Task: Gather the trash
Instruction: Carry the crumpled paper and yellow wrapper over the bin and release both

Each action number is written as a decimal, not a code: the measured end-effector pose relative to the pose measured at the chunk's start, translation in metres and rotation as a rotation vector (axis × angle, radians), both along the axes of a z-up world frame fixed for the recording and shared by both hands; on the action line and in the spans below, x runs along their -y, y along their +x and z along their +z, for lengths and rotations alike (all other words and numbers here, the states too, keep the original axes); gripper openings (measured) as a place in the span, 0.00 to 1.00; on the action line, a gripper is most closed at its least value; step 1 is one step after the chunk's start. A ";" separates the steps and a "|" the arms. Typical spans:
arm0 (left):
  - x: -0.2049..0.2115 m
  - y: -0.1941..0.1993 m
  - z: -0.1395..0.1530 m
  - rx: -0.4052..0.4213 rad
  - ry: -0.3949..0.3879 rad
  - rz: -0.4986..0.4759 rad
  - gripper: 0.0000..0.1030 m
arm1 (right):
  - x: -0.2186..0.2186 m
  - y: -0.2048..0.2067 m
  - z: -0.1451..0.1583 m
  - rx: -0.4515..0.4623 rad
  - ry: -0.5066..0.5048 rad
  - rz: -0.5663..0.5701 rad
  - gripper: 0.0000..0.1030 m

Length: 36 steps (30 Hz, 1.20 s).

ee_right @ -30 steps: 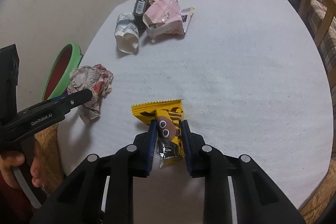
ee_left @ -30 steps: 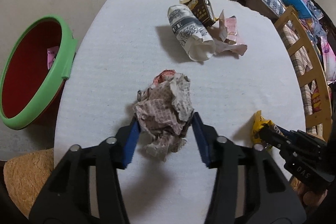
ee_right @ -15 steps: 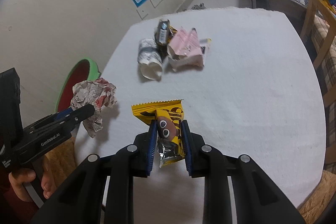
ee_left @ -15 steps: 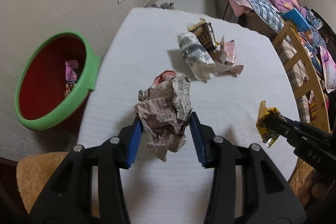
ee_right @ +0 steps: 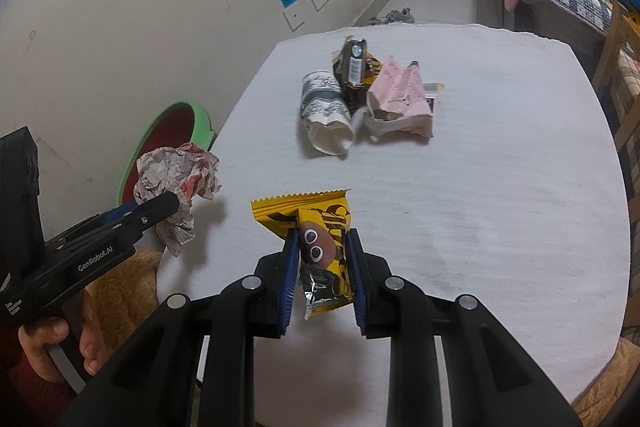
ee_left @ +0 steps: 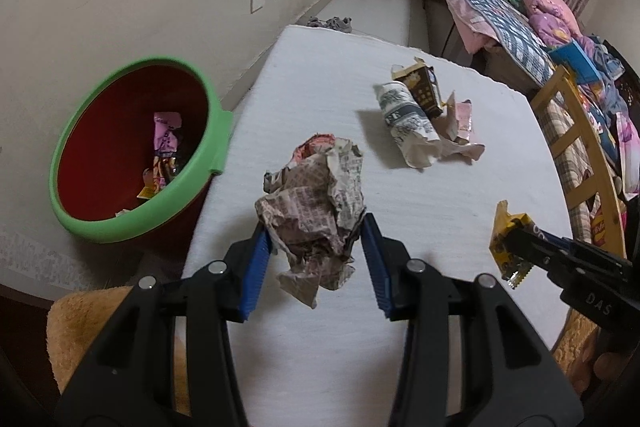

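Crumpled newspaper wad (ee_left: 316, 223) is pinched in left claw (ee_left: 316, 259), held above desk (ee_left: 460, 203) near green-rimmed bin (ee_left: 132, 151). Yellow snack wrapper (ee_right: 320, 251) is clamped in right claw (ee_right: 322, 279). Paper cup (ee_right: 326, 115), carton and pink wrapper are left on desk.

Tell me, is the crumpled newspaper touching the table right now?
Apart. In the right wrist view the crumpled newspaper hangs clamped in the left tool, its lowest edge clear of the white table.
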<state>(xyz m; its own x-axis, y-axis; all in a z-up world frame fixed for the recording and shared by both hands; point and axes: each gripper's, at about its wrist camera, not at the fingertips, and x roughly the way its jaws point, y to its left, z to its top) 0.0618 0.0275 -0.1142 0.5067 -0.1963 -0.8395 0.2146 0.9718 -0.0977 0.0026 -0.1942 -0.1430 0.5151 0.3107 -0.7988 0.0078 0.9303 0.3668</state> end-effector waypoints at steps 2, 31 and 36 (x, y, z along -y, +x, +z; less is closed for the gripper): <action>-0.004 0.000 0.000 0.003 -0.001 0.009 0.42 | -0.004 0.002 0.001 0.002 -0.006 0.009 0.23; -0.107 0.014 0.019 0.064 -0.010 0.235 0.42 | -0.093 0.065 0.043 0.102 -0.045 0.196 0.23; -0.129 0.017 0.025 0.089 -0.015 0.278 0.43 | -0.114 0.077 0.045 0.106 -0.052 0.239 0.23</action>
